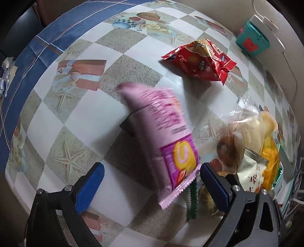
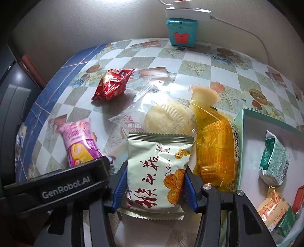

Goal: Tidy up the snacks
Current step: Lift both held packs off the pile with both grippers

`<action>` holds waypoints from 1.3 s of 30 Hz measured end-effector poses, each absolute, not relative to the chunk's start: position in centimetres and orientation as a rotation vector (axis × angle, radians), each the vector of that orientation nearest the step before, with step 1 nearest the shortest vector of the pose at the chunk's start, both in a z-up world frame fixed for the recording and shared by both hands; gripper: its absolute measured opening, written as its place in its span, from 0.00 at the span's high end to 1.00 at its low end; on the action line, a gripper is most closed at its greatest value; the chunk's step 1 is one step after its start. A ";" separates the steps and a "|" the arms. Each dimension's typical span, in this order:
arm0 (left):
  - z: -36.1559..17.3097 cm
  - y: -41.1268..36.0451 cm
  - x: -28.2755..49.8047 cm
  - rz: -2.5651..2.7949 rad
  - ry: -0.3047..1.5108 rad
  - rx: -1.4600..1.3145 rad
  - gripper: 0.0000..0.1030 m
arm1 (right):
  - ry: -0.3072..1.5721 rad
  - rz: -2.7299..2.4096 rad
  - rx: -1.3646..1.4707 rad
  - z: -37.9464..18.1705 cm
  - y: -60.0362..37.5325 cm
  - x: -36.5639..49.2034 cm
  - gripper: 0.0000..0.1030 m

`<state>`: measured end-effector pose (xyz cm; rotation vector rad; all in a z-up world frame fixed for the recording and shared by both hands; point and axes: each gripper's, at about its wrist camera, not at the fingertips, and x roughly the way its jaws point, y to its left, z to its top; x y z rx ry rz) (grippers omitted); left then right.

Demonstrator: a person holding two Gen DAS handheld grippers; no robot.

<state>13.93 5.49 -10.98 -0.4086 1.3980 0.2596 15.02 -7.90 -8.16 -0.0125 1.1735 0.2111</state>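
In the left wrist view my left gripper is open and points down at the table. A blurred pink snack pack lies below it, its lower end close to the right blue pad and not pressed. In the right wrist view my right gripper is shut on a white-green snack pack, the blue pads pressing both its sides. The pink pack lies to the left, just beyond the left gripper's black housing. A red pack lies farther back on the checkered tablecloth.
A clear bread pack and an orange pack lie beyond the held pack. A white box with a teal rim at the right holds several small packs. A teal toy and a white power strip stand at the wall.
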 end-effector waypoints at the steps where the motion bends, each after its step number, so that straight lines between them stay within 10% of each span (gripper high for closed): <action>1: -11.0 5.7 13.9 0.265 1.397 -0.416 0.02 | 1.175 0.213 -0.009 -8.2 -7.9 15.0 0.45; 17: -9.5 7.3 17.2 0.265 1.314 -0.339 0.03 | 1.196 0.224 0.012 -8.1 -8.3 14.9 0.45; 27: -10.0 7.7 19.1 0.256 1.329 -0.253 0.49 | 1.209 0.227 0.000 -8.2 -8.1 14.7 0.46; 39: -8.6 5.4 18.7 0.216 1.320 -0.169 0.56 | 1.207 0.220 -0.006 -7.8 -8.2 14.2 0.48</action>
